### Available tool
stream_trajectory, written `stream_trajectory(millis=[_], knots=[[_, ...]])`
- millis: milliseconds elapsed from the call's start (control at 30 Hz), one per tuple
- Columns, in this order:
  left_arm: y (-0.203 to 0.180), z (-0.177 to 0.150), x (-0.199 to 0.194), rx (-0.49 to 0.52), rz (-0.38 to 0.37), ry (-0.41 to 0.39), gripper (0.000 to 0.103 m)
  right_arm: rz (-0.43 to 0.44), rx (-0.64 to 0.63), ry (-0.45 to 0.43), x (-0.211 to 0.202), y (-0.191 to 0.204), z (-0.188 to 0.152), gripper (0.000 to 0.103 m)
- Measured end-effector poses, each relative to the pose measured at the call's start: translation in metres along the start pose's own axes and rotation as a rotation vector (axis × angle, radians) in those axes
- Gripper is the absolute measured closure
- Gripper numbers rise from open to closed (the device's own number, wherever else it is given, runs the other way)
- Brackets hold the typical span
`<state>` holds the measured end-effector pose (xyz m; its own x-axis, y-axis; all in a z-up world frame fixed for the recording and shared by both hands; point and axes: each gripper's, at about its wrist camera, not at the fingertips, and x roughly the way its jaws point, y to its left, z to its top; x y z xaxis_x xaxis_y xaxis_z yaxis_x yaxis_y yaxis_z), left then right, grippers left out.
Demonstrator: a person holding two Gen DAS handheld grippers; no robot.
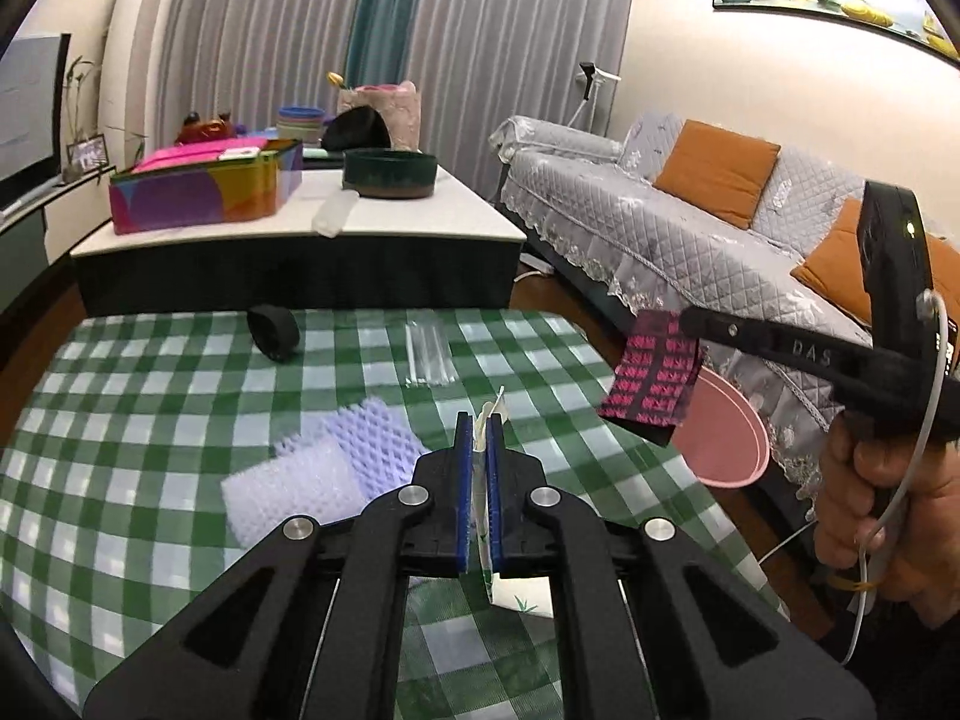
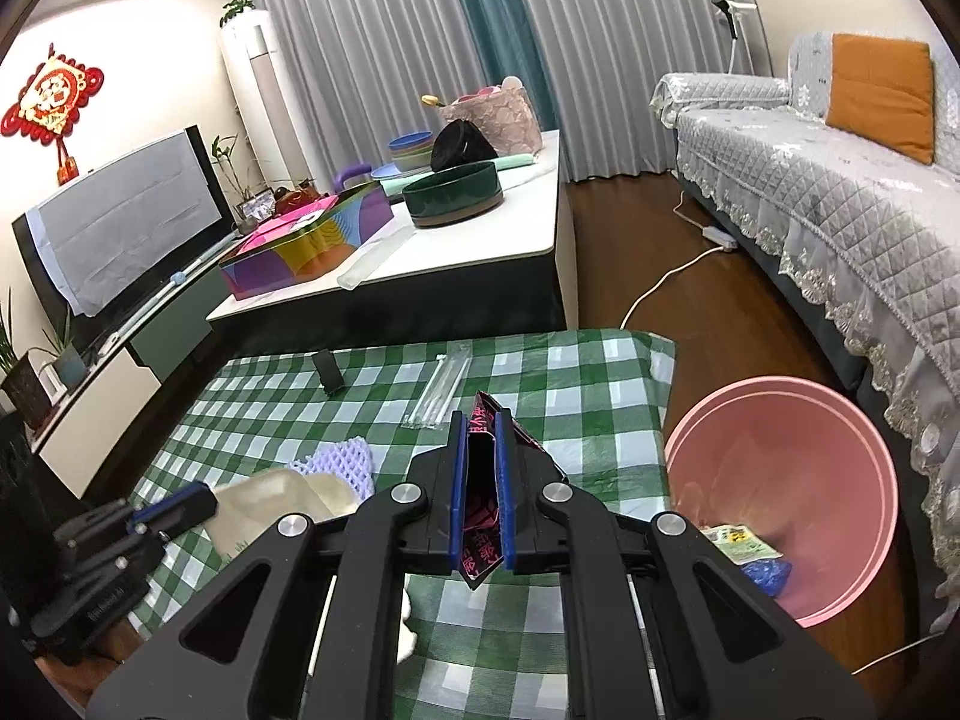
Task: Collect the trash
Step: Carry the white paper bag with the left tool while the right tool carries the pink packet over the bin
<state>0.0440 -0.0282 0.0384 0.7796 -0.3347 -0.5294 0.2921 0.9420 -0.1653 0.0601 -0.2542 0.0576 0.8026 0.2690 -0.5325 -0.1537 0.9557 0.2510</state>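
Observation:
My left gripper (image 1: 478, 420) is shut on a cream wrapper with green leaf print (image 1: 493, 411), held up above the green checked tablecloth (image 1: 150, 396). To its right my right gripper (image 2: 483, 420) is shut on a black and pink packet (image 2: 480, 504), which hangs near the table's right edge (image 1: 651, 387). A pink bin (image 2: 780, 480) stands on the floor to the right of the table, with a green-yellow packet (image 2: 741, 543) and a blue scrap in it. On the cloth lie a purple foam net (image 1: 372, 444), a white foam net (image 1: 288, 492), a clear straw packet (image 1: 427, 354) and a black round object (image 1: 273, 330).
Behind the checked table stands a white-topped coffee table (image 1: 420, 222) with a colourful box (image 1: 204, 189) and a dark green bowl (image 1: 389, 174). A grey covered sofa (image 2: 840, 192) runs along the right. A white cable (image 2: 666, 276) lies on the wooden floor.

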Motion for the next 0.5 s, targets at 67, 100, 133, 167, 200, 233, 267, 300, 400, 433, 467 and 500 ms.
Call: stream_trajectory(millis=[67, 100, 133, 167, 200, 233, 267, 300, 400, 433, 467, 500], knots=[[0.002, 0.004, -0.002, -0.002, 0.012, -0.006, 0.099, -0.013, -0.012, -0.003, -0.002, 0.001, 0.001, 0.093], [0.003, 0.005, -0.003, -0.002, 0.017, -0.009, 0.099, -0.02, -0.018, -0.005, -0.003, 0.002, 0.001, 0.093], [0.003, 0.007, -0.004, -0.002, 0.024, -0.014, 0.099, -0.023, -0.021, -0.006, -0.004, 0.002, 0.002, 0.093], [0.003, 0.009, -0.005, -0.001, 0.03, -0.017, 0.099, -0.03, -0.024, -0.008, -0.005, 0.002, 0.003, 0.093], [0.004, 0.011, -0.006, -0.002, 0.036, -0.02, 0.099, -0.034, -0.026, -0.009, -0.006, 0.001, 0.003, 0.093], [0.004, 0.013, -0.007, -0.004, 0.039, -0.023, 0.099, -0.039, -0.028, -0.011, -0.007, 0.0, 0.004, 0.093], [0.004, 0.015, -0.008, -0.005, 0.043, -0.025, 0.099, -0.043, -0.028, -0.013, -0.008, 0.0, 0.004, 0.093], [0.004, 0.017, -0.008, -0.006, 0.046, -0.029, 0.099, -0.048, -0.029, -0.016, -0.01, -0.001, 0.004, 0.093], [0.003, 0.022, -0.011, -0.002, 0.051, -0.038, 0.099, -0.061, -0.03, -0.023, -0.014, -0.004, 0.006, 0.093], [0.002, 0.023, -0.01, -0.001, 0.052, -0.039, 0.099, -0.067, -0.03, -0.027, -0.016, -0.007, 0.007, 0.094], [0.001, 0.025, -0.01, 0.002, 0.052, -0.041, 0.099, -0.072, -0.029, -0.03, -0.017, -0.008, 0.006, 0.093], [-0.001, 0.026, -0.009, 0.005, 0.052, -0.041, 0.099, -0.078, -0.029, -0.032, -0.018, -0.01, 0.007, 0.093]])
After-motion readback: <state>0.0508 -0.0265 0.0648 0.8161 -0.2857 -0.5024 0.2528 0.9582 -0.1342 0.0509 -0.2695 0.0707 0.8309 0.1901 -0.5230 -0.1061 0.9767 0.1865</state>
